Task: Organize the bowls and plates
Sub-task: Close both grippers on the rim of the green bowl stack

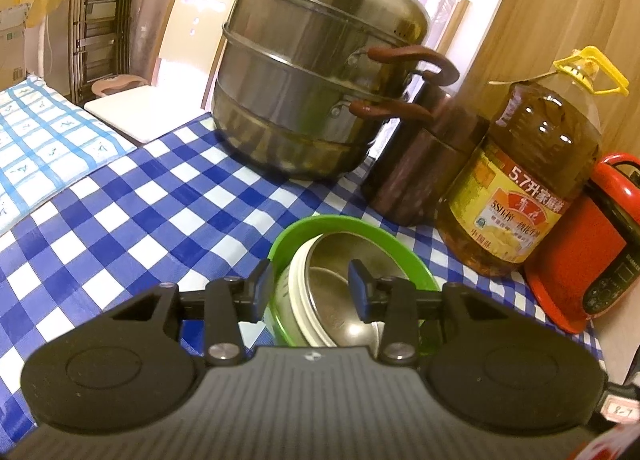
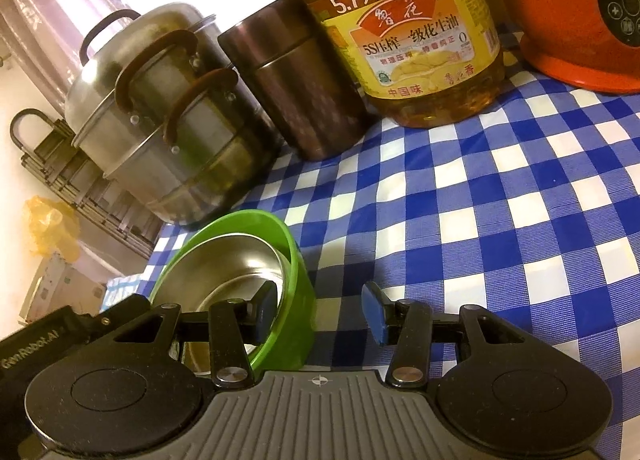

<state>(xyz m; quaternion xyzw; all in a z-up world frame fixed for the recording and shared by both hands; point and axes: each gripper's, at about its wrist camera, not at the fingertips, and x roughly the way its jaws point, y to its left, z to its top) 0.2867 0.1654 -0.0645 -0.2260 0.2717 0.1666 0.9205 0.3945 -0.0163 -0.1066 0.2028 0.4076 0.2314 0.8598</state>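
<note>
A green bowl [image 1: 404,256] stands on the blue checked tablecloth [image 1: 140,195] with a white bowl [image 1: 298,300] and a steel bowl [image 1: 348,292] nested inside it. My left gripper [image 1: 312,288] is open, its jaws straddling the near rims of the stack, with one finger outside the green wall and one inside the steel bowl. In the right wrist view the green bowl [image 2: 296,276] holds the steel bowl [image 2: 236,264]. My right gripper [image 2: 320,316] is open, its left finger inside the stack and its right finger outside the green wall.
A steel stacked steamer pot [image 1: 316,71] stands behind the bowls, with a brown canister [image 1: 424,163], a large oil bottle [image 1: 528,175] and a red cooker [image 1: 588,244] to its right. The table's left edge meets a light checked cushion [image 1: 44,139].
</note>
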